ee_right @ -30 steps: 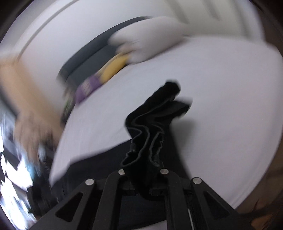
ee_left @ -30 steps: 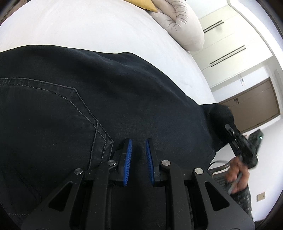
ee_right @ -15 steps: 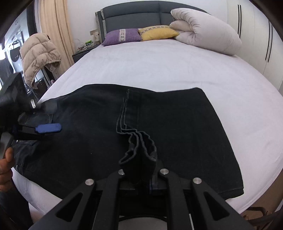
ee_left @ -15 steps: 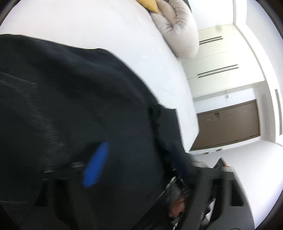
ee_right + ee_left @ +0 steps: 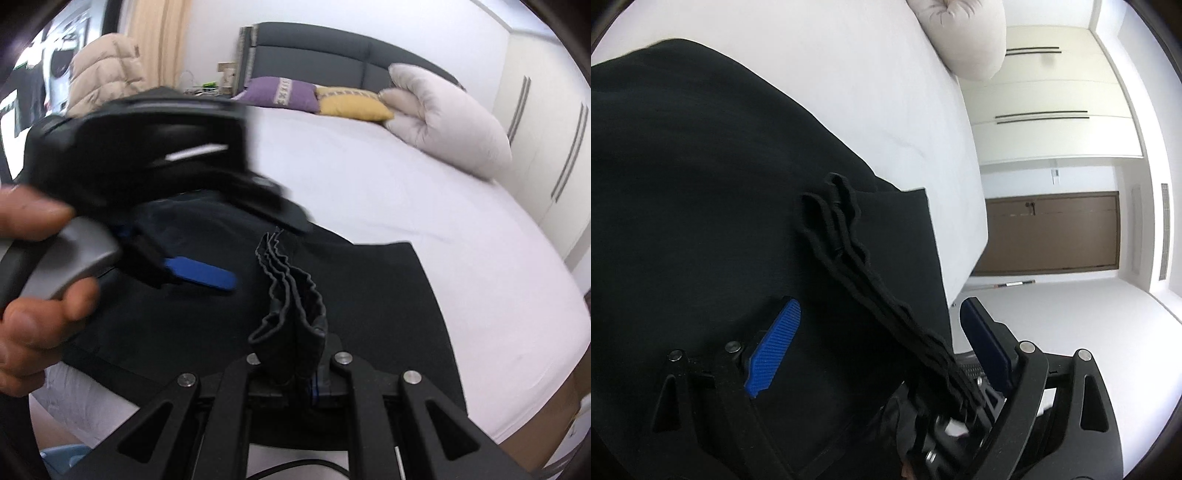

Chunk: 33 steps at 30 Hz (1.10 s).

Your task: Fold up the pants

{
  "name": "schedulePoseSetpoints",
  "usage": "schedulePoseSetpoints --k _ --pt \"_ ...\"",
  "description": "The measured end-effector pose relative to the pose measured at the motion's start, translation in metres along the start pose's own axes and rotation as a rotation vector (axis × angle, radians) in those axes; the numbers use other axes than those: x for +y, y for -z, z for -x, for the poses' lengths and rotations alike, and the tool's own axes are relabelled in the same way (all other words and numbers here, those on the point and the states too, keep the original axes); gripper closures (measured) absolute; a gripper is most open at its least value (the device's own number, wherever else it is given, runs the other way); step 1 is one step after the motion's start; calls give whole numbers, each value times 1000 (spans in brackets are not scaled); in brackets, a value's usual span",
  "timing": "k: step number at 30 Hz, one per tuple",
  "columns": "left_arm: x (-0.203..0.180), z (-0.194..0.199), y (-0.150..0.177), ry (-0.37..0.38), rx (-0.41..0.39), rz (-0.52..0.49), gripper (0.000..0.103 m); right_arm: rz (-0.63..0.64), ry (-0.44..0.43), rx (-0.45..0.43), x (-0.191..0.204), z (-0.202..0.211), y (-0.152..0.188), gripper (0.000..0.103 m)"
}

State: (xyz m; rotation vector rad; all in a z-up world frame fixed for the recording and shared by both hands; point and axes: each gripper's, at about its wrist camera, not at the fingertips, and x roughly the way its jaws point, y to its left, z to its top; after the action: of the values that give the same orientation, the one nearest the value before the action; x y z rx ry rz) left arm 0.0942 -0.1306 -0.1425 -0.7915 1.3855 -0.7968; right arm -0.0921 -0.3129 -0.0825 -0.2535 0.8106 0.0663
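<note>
Black pants (image 5: 701,184) lie folded on a white bed (image 5: 879,103); they also show in the right wrist view (image 5: 369,280). My right gripper (image 5: 295,373) is shut on a bunched stack of hem edges (image 5: 291,302) and holds it raised above the cloth. The same stack (image 5: 871,280) runs between the fingers of my left gripper (image 5: 882,343), which is wide open with blue pads (image 5: 775,339). The left gripper (image 5: 199,277) appears in the right wrist view, held by a hand (image 5: 33,295), close to the left of the bunched edges.
A grey duvet roll (image 5: 447,122), yellow pillow (image 5: 351,103) and purple pillow (image 5: 280,92) lie by the dark headboard (image 5: 314,55). A beige jacket (image 5: 103,70) hangs at the left. White wardrobes (image 5: 1045,110) and a brown door (image 5: 1049,232) stand beyond the bed's edge.
My left gripper opened wide and swung right toward the right gripper, so the bunched hems now lie between its fingers. My right gripper keeps its hold on them.
</note>
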Motion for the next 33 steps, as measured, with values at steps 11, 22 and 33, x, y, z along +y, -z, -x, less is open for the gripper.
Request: schedulePoseSetpoints --k 11,22,33 --pt "0 32 -3 -57 -18 -83 91 231 1 -30 70 23 -10 93" --pt "14 79 -1 -186 -72 -146 93 335 -99 7 127 13 -14 93" --pt "52 73 -4 -278 -108 -96 92 214 -202 121 134 -35 -12 80"
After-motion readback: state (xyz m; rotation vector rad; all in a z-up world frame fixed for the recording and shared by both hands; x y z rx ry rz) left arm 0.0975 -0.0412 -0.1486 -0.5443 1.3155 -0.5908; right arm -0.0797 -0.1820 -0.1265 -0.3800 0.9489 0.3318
